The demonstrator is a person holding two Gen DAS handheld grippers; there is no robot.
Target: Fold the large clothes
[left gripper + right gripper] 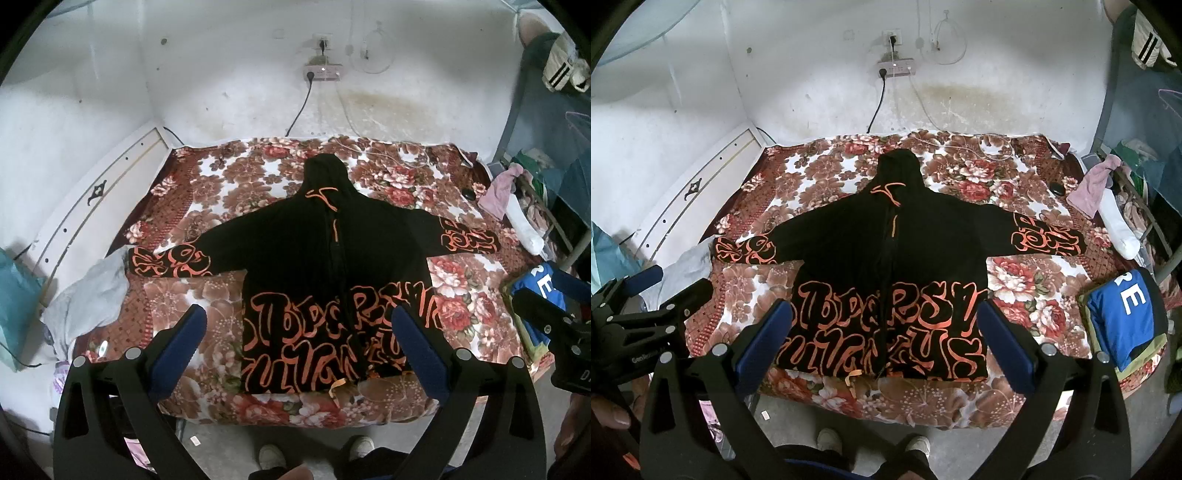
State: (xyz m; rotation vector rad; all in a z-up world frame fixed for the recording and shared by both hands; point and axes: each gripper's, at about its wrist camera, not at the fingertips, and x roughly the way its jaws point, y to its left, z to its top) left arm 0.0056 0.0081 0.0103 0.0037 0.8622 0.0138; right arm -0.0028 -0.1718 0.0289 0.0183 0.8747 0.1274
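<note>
Bed [827, 398] under a floral blanket [236, 177], pushed against the white wall. Spread flat across the middle, front up: black hoodie [295, 251] with orange lettering, hood toward the wall, both sleeves stretched out sideways, hem near the front edge. Also lying on the blanket: folded blue garment [1123, 314] with white letters at the right front corner, crumpled grey cloth [88, 295] at the left edge just beside the left cuff, white cable [982, 147] near the wall, small dark object [1057, 188] toward the right side.
</note>
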